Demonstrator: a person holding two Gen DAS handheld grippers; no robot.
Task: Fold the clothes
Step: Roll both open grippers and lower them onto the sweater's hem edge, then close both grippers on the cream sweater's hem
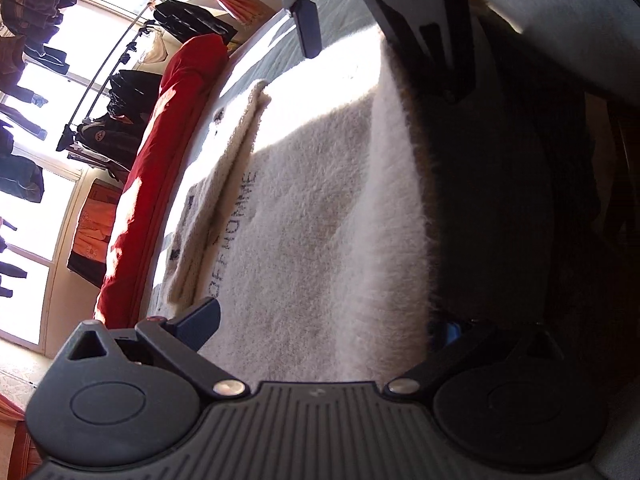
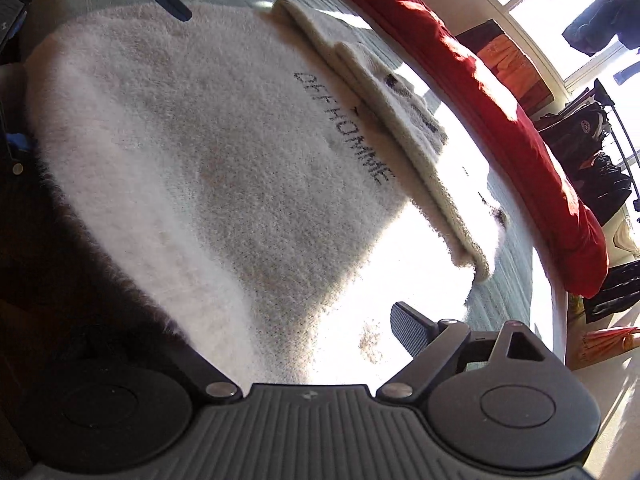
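A fuzzy cream sweater [image 1: 312,220] with dark lettering lies flat on a grey-green bed cover [image 1: 340,12]; a sleeve [image 1: 224,200] is folded along its far side. My left gripper [image 1: 322,324] is open wide and straddles the sweater's near edge: one finger over the fabric, the other in shadow beyond the edge. My right gripper [image 1: 380,60] stands open over the same edge further along. In the right wrist view the sweater [image 2: 200,152], its sleeve [image 2: 400,140], the open right gripper [image 2: 256,336] and the left gripper [image 2: 92,76] all show. The near edge drops into dark shadow.
A long red bolster or blanket [image 1: 160,160] [image 2: 520,120] runs along the bed's far side. Behind it stand a rack of dark clothes [image 1: 120,100] [image 2: 592,152] and a bright window. Strong sunlight washes out part of the sweater.
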